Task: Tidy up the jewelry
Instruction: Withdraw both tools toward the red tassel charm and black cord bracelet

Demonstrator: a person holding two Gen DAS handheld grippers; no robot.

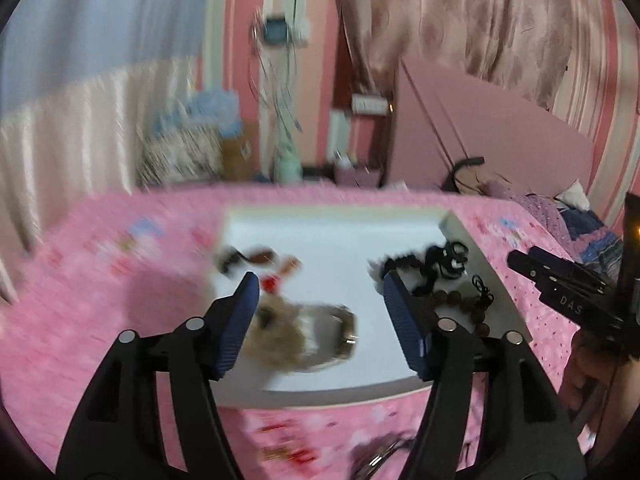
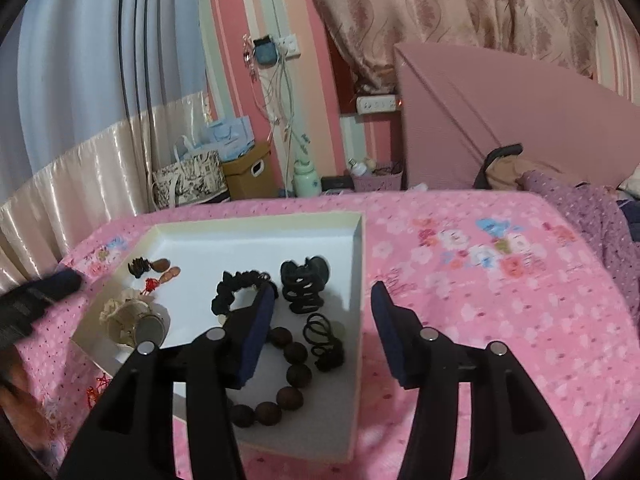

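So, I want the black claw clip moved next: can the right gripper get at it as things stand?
Probably yes. The right gripper is open and holds nothing, and the black claw clip lies uncovered in the white tray just ahead of its fingers. The black scrunchie and coiled hair ties lie close beside it.

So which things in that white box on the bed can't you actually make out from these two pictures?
- Left wrist view: motion blur smears the cream pouch and small clips; details unreadable.
- Right wrist view: the right gripper, open and empty, has a finger covering part of the black scrunchie and the brown bead bracelet.
- Right wrist view: red trinket on the bedspread, too small to identify.
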